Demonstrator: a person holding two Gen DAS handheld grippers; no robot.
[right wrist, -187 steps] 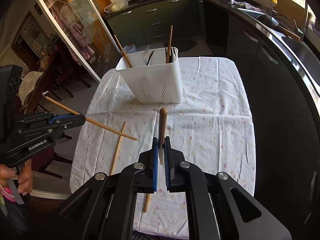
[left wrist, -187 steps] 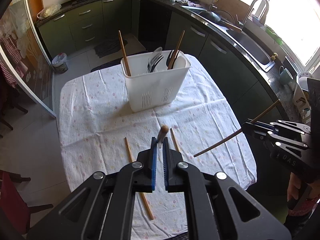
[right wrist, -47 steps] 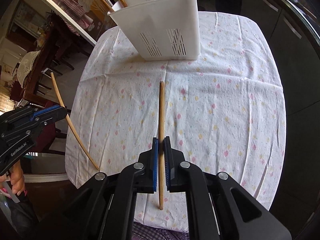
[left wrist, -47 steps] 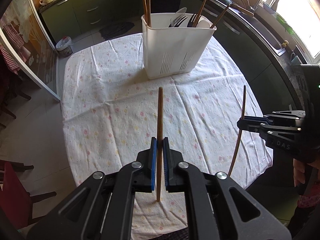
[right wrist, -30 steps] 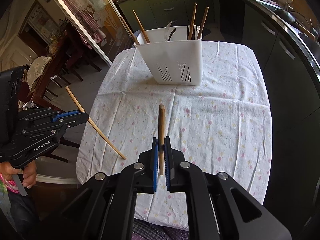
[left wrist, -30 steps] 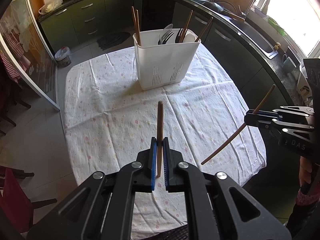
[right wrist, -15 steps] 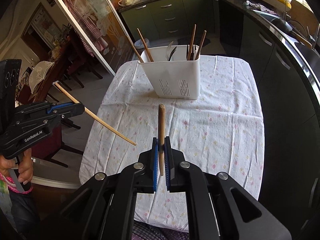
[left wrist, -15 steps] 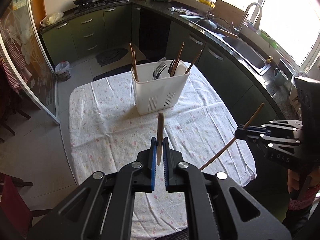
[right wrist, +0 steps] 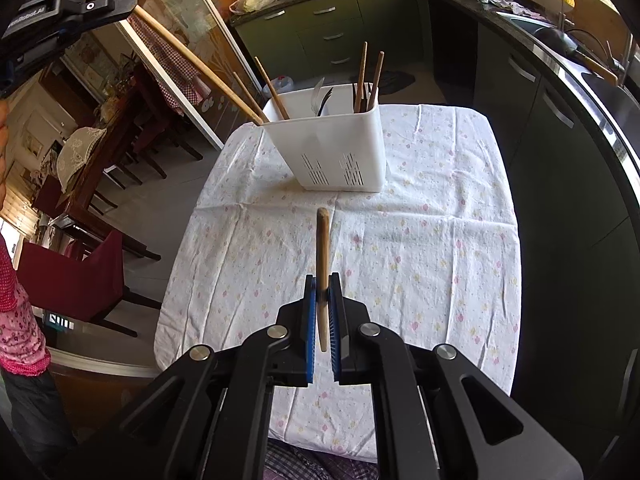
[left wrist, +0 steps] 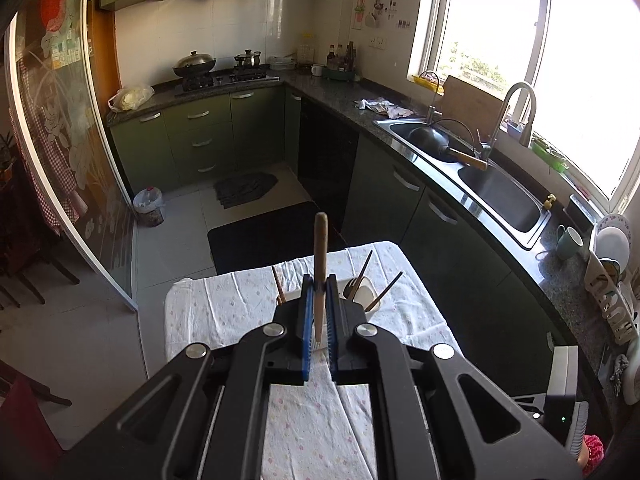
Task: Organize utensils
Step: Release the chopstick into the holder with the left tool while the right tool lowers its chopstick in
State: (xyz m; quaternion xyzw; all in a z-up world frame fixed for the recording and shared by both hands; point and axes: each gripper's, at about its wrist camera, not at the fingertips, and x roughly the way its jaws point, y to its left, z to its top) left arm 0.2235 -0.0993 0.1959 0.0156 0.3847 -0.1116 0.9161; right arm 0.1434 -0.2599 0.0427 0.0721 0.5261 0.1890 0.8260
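Observation:
A white utensil holder (right wrist: 340, 148) stands at the far middle of the cloth-covered table (right wrist: 440, 240), with several chopsticks and cutlery in it. My left gripper (left wrist: 319, 280) is shut on a wooden chopstick (left wrist: 320, 256). It shows at the upper left of the right wrist view (right wrist: 68, 8), high above the table, its chopstick (right wrist: 192, 60) slanting down so its lower tip reaches the holder's left rim. My right gripper (right wrist: 322, 280) is shut on another wooden chopstick (right wrist: 322, 248), above the near half of the table. In the left wrist view the holder (left wrist: 366, 294) is mostly hidden behind my fingers.
Dark green kitchen cabinets, a sink (left wrist: 496, 196) and a counter run along the right of the table. A glass sliding door (right wrist: 180, 60) and dining chairs (right wrist: 76, 276) are on the left. The person's pink sleeve (right wrist: 16, 320) shows at the far left edge.
My left gripper has risen high and tilted up, bringing its chopstick's lower tip to the holder's left rim. My right gripper has stayed roughly in place, a little closer to the table.

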